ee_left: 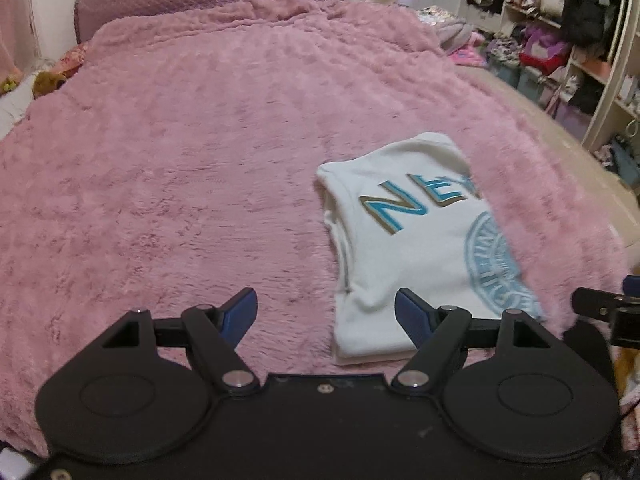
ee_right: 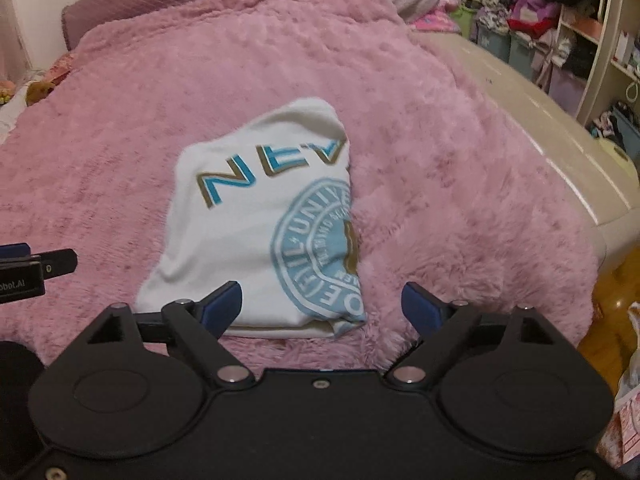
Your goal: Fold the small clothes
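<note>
Both my grippers, left (ee_left: 325, 312) and right (ee_right: 322, 304), hang spread and empty over the shirt (ee_right: 256, 216); it's soft, light, floppy, so I'd pinch its near folded edge.

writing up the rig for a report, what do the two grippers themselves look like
Both match: the left gripper and right gripper each have a matte black plastic body with two round disc-shaped housings, black linkage arms on silver pivot pins, and dark blue finger pads. In the right wrist view, a black block on the left gripper carries white lettering, only partly readable. No cables or sleeves show.
</note>
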### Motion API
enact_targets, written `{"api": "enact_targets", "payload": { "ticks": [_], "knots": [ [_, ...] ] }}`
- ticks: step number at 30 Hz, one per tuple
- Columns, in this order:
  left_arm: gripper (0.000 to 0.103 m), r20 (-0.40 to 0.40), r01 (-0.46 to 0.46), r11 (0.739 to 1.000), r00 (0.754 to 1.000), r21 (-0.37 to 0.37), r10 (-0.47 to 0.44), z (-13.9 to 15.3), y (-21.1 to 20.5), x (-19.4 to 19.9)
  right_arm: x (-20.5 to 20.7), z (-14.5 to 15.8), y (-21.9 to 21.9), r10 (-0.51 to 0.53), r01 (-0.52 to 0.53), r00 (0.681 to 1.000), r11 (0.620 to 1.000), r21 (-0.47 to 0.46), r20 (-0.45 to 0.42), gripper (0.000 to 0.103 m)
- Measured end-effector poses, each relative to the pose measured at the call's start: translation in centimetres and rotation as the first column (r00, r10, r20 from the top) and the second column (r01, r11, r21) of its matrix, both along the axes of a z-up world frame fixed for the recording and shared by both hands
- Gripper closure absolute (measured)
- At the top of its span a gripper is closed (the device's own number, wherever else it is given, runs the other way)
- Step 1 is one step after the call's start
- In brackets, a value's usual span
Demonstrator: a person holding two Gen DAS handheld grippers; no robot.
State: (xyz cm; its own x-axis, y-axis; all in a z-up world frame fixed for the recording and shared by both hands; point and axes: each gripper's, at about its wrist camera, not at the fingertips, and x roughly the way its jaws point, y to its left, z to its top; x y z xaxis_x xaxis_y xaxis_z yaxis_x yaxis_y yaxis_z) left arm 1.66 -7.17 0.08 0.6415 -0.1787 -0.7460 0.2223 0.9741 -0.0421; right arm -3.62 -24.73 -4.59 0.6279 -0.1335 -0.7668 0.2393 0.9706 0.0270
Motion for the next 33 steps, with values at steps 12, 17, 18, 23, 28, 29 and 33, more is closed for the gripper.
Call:
{"api": "enact_targets", "payload": {
  "ticks": [12,17,18,23,28,29,33],
  "knots": [
    [0.026,0.021,0.017,1.000,1.000,0.000,-0.017,1.2,-0.8,-0.8,-1.2,2.4,0.7,0.006,-0.006,1.000,1.000,-0.001,0.021,0.018],
    [0.026,0.017,0.021,1.000,1.000,-0.005,-0.021,1.1,-1.0,-0.8,-1.4,2.5,0.6,0.005,-0.005,1.000,1.000,-0.003,0.023,0.018],
    [0.026,0.017,0.020,1.000,1.000,-0.009,-0.020,1.1,-1.0,-0.8,-1.4,2.5,0.6,0.005,-0.005,1.000,1.000,-0.005,0.024,0.018],
    [0.026,0.025,0.013,0.999,1.000,-0.030,-0.012,1.3,-0.5,-0.8,-1.4,2.7,0.5,0.001,-0.001,1.000,1.000,-0.009,0.026,0.018],
    [0.026,0.025,0.011,1.000,1.000,-0.025,-0.011,1.2,-0.7,-0.8,-1.4,2.7,0.5,0.004,-0.004,1.000,1.000,-0.008,0.026,0.018],
    [0.026,0.025,0.013,1.000,1.000,-0.025,-0.012,1.1,-0.7,-0.8,-1.4,2.8,0.5,0.004,-0.003,1.000,1.000,-0.008,0.027,0.018],
    [0.026,0.020,0.023,0.999,1.000,-0.035,-0.022,1.1,-0.8,-0.8,-1.4,2.8,0.6,0.007,-0.007,1.000,1.000,-0.011,0.029,0.018]
  ]
}}
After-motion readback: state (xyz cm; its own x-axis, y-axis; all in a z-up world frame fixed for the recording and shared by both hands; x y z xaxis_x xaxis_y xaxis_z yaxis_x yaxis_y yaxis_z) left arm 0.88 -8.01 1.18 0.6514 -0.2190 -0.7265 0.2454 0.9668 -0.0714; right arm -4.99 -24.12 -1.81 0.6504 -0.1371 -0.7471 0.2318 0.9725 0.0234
